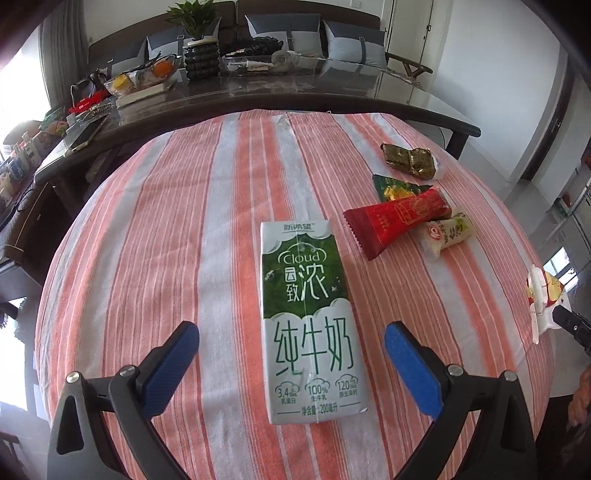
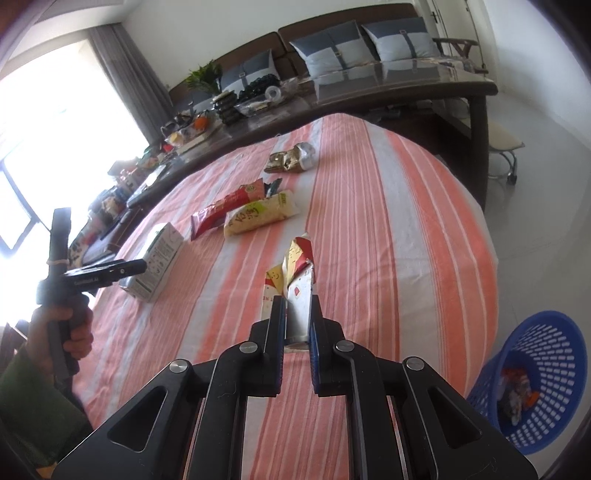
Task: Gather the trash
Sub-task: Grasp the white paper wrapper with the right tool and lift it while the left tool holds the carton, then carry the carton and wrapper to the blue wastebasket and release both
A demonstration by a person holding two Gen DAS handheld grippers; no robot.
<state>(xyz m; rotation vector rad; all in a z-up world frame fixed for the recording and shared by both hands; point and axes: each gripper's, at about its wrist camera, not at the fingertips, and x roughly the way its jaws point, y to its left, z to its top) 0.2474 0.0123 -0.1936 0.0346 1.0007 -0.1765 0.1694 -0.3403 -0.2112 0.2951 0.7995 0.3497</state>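
Striped orange-and-white cloth (image 2: pixel 406 221), the ground for all items; blue basket (image 2: pixel 535 380), low at near right, beside right gripper (image 2: pixel 298 306); milk carton (image 1: pixel 308 325), long axis running near-to-far, between spread fingers of left gripper (image 1: pixel 291 341), untouched; crumpled wrapper (image 2: pixel 295 266), clenched upright in right gripper.

Dark glass-topped table (image 1: pixel 280 92) with potted plant (image 1: pixel 197 22), fruit bowl (image 1: pixel 146 75); grey cushions (image 2: pixel 328 44) along sofa behind.
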